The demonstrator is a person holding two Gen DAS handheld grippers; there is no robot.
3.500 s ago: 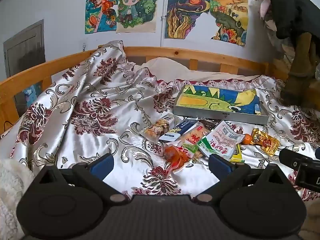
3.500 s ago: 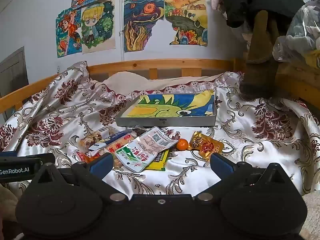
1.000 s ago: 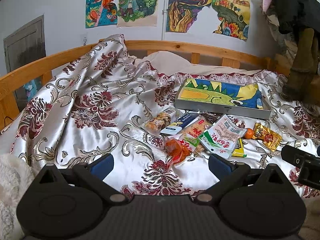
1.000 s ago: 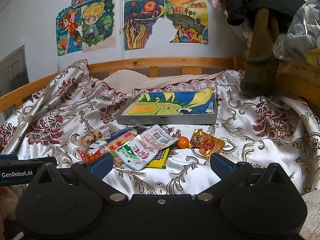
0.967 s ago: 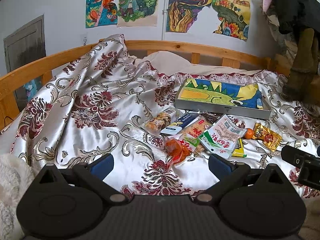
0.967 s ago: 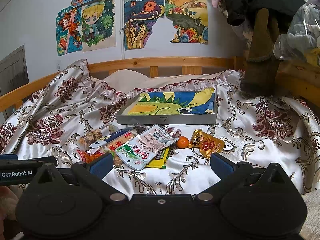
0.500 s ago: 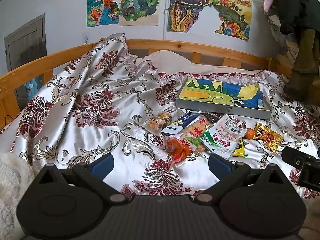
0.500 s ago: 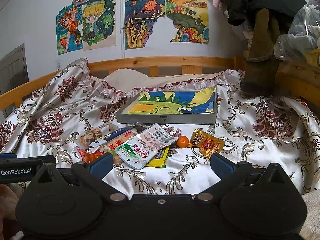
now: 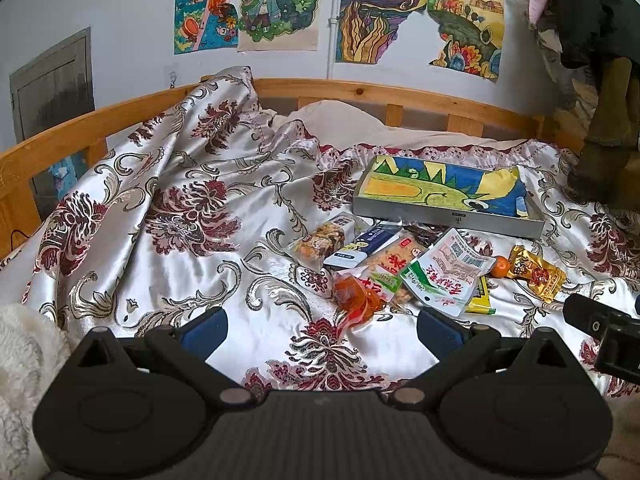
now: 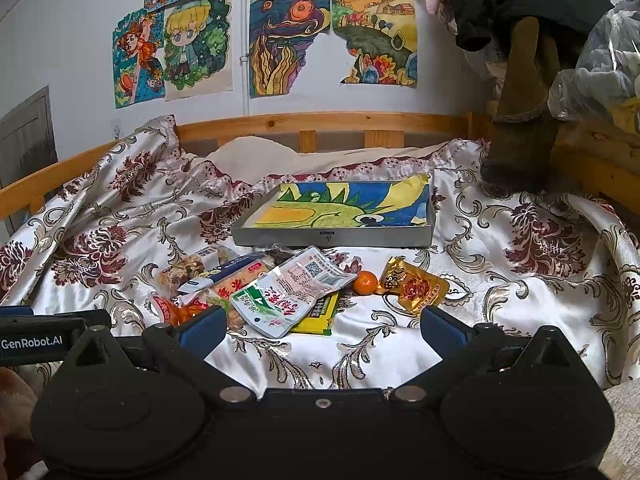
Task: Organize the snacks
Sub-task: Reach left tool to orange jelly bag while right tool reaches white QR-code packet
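While both pairs of jaws are spread wide and nothing is held in them, the left gripper (image 9: 319, 326) and the right gripper (image 10: 320, 325) are seen low over the near edge of a bed, their blue-padded fingers (image 10: 202, 325) set on matte black plastic bodies. A glossy satin bedspread (image 9: 180, 248), silver with dark red flowers and gold scrolls, is draped in loose folds over the bed. A heap of snacks (image 10: 256, 284) lies just beyond the grippers: crinkled flat packets overlapping one another, a white-and-green pouch (image 10: 288, 292) on top, a small round orange (image 10: 365, 282) beside it, and a shiny gold foil packet (image 10: 414, 286) touching the orange. Farther back, a shallow rectangular grey box (image 10: 332, 237), lined with a bright crayon drawing, is set flat on the spread. Behind it a pale wooden bed rail (image 9: 400, 98) is curved across, and colourful drawings (image 9: 276, 4) are stuck to the white wall.
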